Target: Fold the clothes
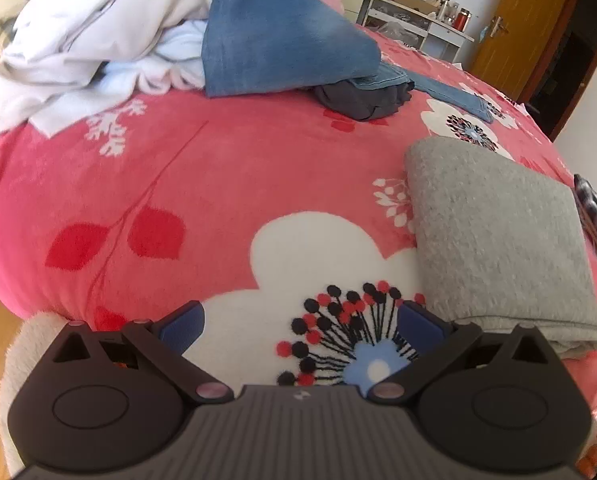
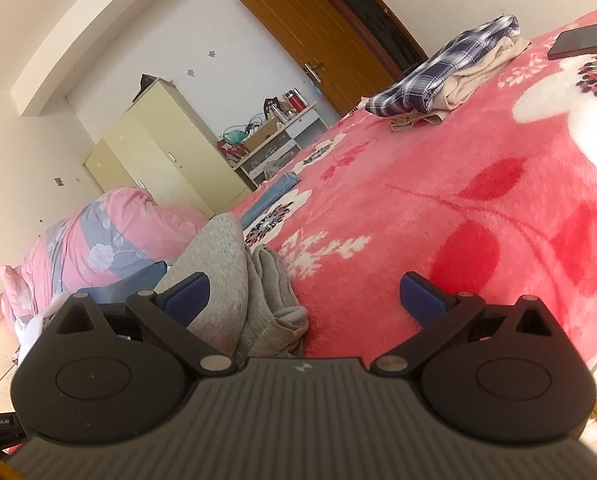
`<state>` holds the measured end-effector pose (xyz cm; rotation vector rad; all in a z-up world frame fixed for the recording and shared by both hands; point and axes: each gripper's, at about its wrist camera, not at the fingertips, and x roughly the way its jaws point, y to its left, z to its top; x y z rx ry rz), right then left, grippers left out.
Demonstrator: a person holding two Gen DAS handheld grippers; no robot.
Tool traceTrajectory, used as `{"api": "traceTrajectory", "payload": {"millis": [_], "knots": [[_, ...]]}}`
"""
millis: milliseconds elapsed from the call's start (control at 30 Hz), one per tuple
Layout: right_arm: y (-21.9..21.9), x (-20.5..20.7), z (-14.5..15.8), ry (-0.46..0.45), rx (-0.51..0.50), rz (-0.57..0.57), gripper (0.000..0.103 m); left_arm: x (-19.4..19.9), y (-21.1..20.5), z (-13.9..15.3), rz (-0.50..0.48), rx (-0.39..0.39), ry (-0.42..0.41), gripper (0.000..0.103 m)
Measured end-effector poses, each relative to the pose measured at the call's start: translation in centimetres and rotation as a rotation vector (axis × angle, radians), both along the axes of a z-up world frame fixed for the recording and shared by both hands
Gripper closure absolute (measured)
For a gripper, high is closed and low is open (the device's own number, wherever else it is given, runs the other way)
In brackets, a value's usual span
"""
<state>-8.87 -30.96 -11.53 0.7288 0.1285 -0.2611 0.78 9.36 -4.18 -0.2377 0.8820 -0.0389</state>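
Note:
A folded grey garment [image 1: 502,236] lies on the pink flowered bed cover [image 1: 226,176], just right of my left gripper [image 1: 300,326], which is open and empty above the cover. A pile of unfolded clothes lies at the far side: white garments [image 1: 94,36], blue jeans [image 1: 282,36] and a dark grey piece [image 1: 362,98]. In the right wrist view the grey garment [image 2: 234,280] lies just ahead of the left finger [image 2: 188,298]. My right gripper [image 2: 304,298] is open and empty, tilted over the bed cover [image 2: 438,184].
A plaid shirt on a beige garment [image 2: 446,76] lies further along the bed, with a dark phone [image 2: 586,40] near it. A pink quilt [image 2: 110,236], a cream wardrobe [image 2: 166,160], a white shelf unit [image 1: 414,20] and a wooden door [image 1: 526,24] stand beyond.

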Motion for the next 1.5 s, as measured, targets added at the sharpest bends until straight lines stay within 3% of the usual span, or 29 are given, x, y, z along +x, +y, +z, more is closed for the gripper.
{"api": "traceTrajectory", "payload": {"millis": [200,733,867,1033,1500], "knots": [[0.0,-0.2,0.1,0.0,0.008,0.001,0.001,-0.1,0.5,0.1,-0.012,0.003,-0.021,0.0],[-0.2,-0.1,-0.2,-0.003,0.021,0.002,0.001,-0.3,1.4,0.7,0.005,-0.091,-0.052,0.0],[-0.2,-0.2,-0.2,-0.004,0.024,0.003,0.001,-0.3,0.9,1.1,-0.024,-0.061,-0.061,0.0],[-0.3,-0.2,-0.3,-0.008,0.029,0.005,0.001,-0.4,0.2,1.8,-0.041,0.042,-0.1,0.0],[-0.3,-0.3,-0.4,-0.016,0.037,0.007,0.001,-0.3,3.2,4.2,0.058,0.047,-0.171,0.0]]}}
